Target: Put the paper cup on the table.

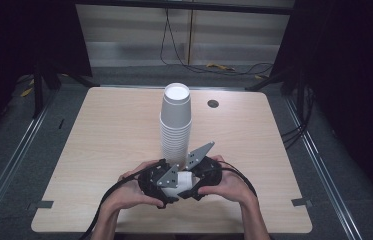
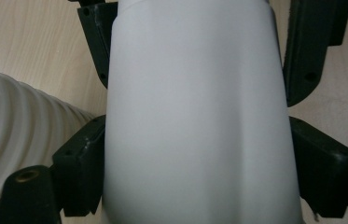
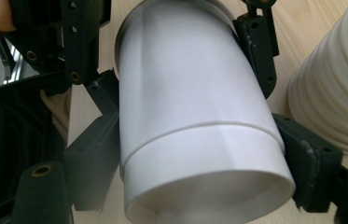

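Left gripper view: a plain white paper cup (image 2: 199,116) lies between this gripper's 2 black jaws, which close against its sides at 9 and 3 o'clock.
Right gripper view: the same cup (image 3: 195,126), or 2 nested cups, since a step line rings the wall near the rim; the jaws press its wide end from both sides.
Left gripper (image 1: 160,186): closed on the cup, at the table's 6 o'clock edge in the high view.
Right gripper (image 1: 194,181): closed on the cup's other end, facing the left one.
Cup position: held on its side between both hands (image 1: 176,184), just in front of the stack.
Step in hand: likely pulling 2 stuck cups apart.
Next move: probably a steady, straight pull in opposite directions, gentle enough not to crush the thin wall.
Cup stack (image 1: 176,122): tall, upside-down, at 12 o'clock from the grippers, on the wooden table (image 1: 104,130).
Writing: no brand, label or text readable anywhere.
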`<state>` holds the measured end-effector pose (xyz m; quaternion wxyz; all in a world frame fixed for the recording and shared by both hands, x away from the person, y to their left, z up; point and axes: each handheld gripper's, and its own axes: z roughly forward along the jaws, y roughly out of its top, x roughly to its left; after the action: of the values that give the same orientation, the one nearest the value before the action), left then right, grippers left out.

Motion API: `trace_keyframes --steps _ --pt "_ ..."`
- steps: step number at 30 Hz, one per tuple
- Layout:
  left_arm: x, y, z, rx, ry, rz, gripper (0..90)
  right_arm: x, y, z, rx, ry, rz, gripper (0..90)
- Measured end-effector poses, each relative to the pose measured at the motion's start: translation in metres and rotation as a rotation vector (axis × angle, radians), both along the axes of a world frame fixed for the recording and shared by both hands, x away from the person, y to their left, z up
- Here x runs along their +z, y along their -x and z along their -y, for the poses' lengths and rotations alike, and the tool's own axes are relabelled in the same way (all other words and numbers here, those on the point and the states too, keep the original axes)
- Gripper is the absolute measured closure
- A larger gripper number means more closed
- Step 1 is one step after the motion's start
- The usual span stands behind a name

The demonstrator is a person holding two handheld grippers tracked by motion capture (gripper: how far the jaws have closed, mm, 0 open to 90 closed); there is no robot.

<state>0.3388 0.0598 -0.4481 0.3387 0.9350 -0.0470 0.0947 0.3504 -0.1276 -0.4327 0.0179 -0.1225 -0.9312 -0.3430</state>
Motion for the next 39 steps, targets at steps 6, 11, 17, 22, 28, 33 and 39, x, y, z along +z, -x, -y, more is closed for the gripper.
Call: trace_keyframes --steps 6,11,17,22,28,33,39 --pt "-0.001 -0.002 -0.006 -0.006 0.094 -0.021 15.0 0.003 0.001 0.004 -0.004 -0.018 -0.001 22.7" --pt "0.001 -0.004 -0.010 -0.012 0.154 -0.038 15.3 0.005 0.003 0.006 -0.002 -0.027 0.005 23.2" --pt "0.000 -0.005 -0.012 -0.004 0.183 -0.055 15.3 0.006 0.002 0.009 -0.005 -0.026 0.005 23.3" --pt "0.003 -0.004 -0.015 -0.003 0.186 -0.030 15.2 0.006 0.003 0.009 -0.017 -0.036 0.002 23.5" --pt "0.013 -0.004 -0.026 -0.005 0.287 -0.016 16.5 0.003 0.002 0.010 -0.035 -0.014 0.015 23.5" --pt "0.016 -0.006 -0.035 0.021 0.332 -0.024 15.8 0.004 0.002 0.018 -0.059 -0.034 0.008 23.4" --pt "0.014 -0.001 -0.041 0.088 0.397 -0.028 15.9 0.003 0.001 0.027 -0.109 -0.062 0.022 23.1"
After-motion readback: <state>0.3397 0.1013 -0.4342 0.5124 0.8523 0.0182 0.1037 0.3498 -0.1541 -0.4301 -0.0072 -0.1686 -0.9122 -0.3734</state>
